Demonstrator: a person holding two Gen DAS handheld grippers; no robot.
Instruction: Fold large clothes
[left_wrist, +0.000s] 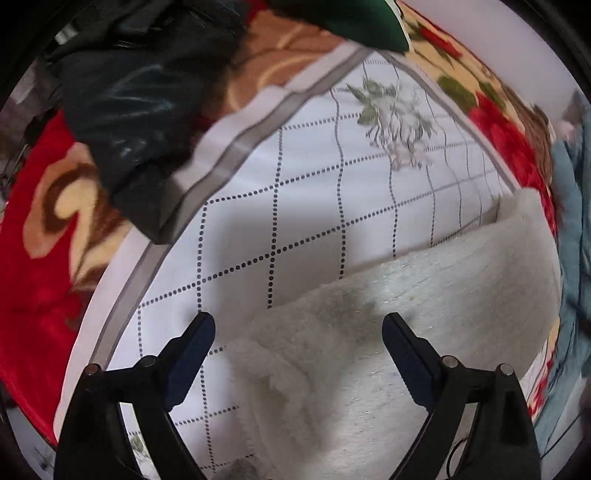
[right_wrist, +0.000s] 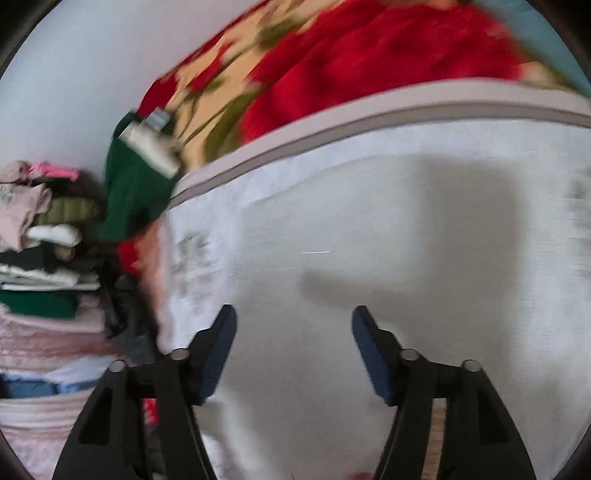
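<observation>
A white fluffy garment (left_wrist: 424, 314) lies folded on a white sheet with a dotted grid (left_wrist: 295, 166) in the left wrist view. My left gripper (left_wrist: 298, 326) hovers over the garment's near edge, jaws wide apart, nothing pinched between its blue pads. In the blurred right wrist view my right gripper (right_wrist: 294, 321) stands open above the pale cloth surface (right_wrist: 369, 221), with nothing between its fingers. Whether the pale surface under it is the garment or the sheet, I cannot tell.
A dark jacket (left_wrist: 140, 92) lies at the sheet's upper left corner, a green garment (left_wrist: 351, 18) beyond it. A red floral blanket (left_wrist: 40, 240) surrounds the sheet. A blue garment (left_wrist: 576, 258) sits right. A stack of folded clothes (right_wrist: 40, 258) and a green garment (right_wrist: 136, 184) lie left.
</observation>
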